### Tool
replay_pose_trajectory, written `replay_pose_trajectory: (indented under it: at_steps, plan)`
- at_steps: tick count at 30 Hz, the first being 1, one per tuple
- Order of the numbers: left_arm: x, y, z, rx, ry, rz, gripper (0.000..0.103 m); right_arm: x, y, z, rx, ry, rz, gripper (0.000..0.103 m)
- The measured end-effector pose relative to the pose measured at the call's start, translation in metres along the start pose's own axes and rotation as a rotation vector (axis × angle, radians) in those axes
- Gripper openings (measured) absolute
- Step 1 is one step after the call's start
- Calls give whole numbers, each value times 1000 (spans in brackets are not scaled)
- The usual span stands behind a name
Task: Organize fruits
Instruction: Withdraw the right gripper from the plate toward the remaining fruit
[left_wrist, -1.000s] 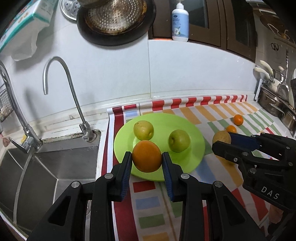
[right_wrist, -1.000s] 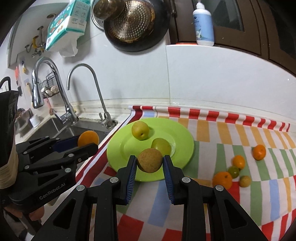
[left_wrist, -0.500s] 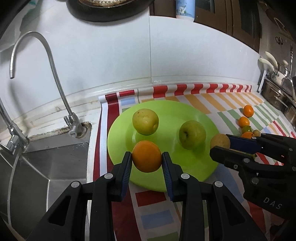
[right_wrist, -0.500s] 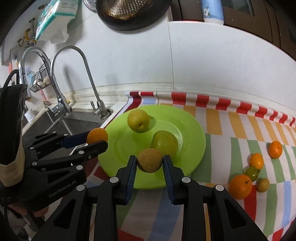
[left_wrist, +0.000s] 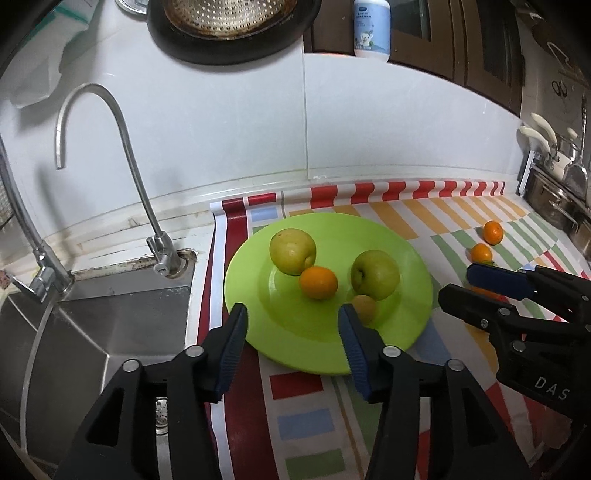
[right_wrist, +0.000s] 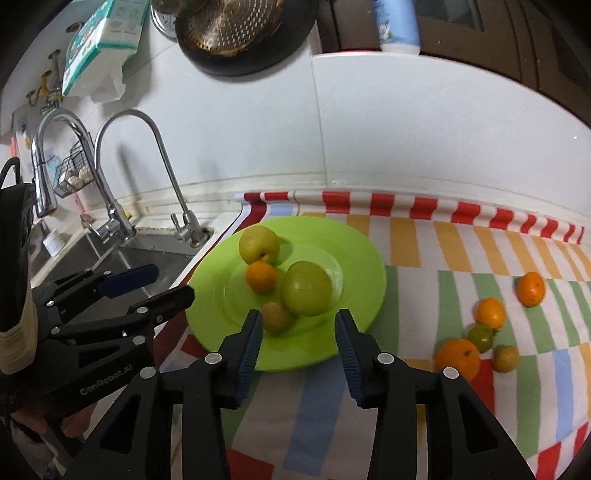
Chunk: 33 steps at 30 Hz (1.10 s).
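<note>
fruits: orange (left_wrist: 318, 283), small brown pear (right_wrist: 275, 316) and two green pears lie on green plate (left_wrist: 413, 258) | left gripper (left_wrist: 291, 319) and right gripper (right_wrist: 298, 325) both opening, empty | before, each squeezed one fruit; now both fruits are let go

Two wrist fisheyes, close, angled down from opposite sides, sharing the green plate (left_wrist: 413, 280) (right_wrist: 369, 266)

The left claw (left_wrist: 291, 332), black with blue pads, is opening with nothing between its jaws above the near rim of the round lime-green plate (left_wrist: 295, 339). On the plate lie a small orange (left_wrist: 318, 283), two yellow-green apples (left_wrist: 292, 251) and a small brownish fruit (left_wrist: 365, 308).
</note>
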<state>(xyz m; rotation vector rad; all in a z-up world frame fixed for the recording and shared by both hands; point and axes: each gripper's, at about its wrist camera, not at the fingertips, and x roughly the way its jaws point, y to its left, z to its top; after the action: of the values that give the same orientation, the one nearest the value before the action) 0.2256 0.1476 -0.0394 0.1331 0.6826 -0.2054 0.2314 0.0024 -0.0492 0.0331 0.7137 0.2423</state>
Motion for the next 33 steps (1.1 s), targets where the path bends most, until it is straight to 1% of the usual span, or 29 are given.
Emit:
replay_pose_trajectory:
  at_steps: [2,3,5,7,10,12,13,16,18,21,25,33]
  plan:
    - [-8,-2,0,-4,-12,6,54,-9,-1,-1,-4,-11,-20,50]
    - [-12,-3,-1,-6,-20,10,57,-13,-2,-2,-2,-20,-27,52]
    - [-21,-6,-1,-10,-32,15,60,-24,-3,-3,-2,-37,-40,54]
    - [-29,-9,-2,-17,-40,19,62,-33,-5,-4,-3,-48,-52,59]
    - [-43,-15,-3,-19,-60,27,67,-48,-8,-6,1,-71,-67,61]
    - [-50,-20,-4,-17,-68,28,72,-57,-11,-7,4,-83,-79,65]
    - [-53,-22,-5,-16,-71,31,74,-62,-13,-9,8,-91,-86,66]
    - [-64,-30,-7,-13,-84,32,79,-73,-19,-12,14,-103,-99,67]
    - [-71,-36,-7,-17,-94,40,86,-80,-24,-14,19,-109,-104,67]
    - [-82,-46,-8,-16,-118,54,91,-91,-31,-18,22,-121,-119,67]
    - [-92,-61,-9,-14,-142,60,95,-105,-41,-22,24,-135,-130,67]
    - [-103,-93,-10,-29,-163,62,96,-133,-65,-30,21,-162,-150,67]
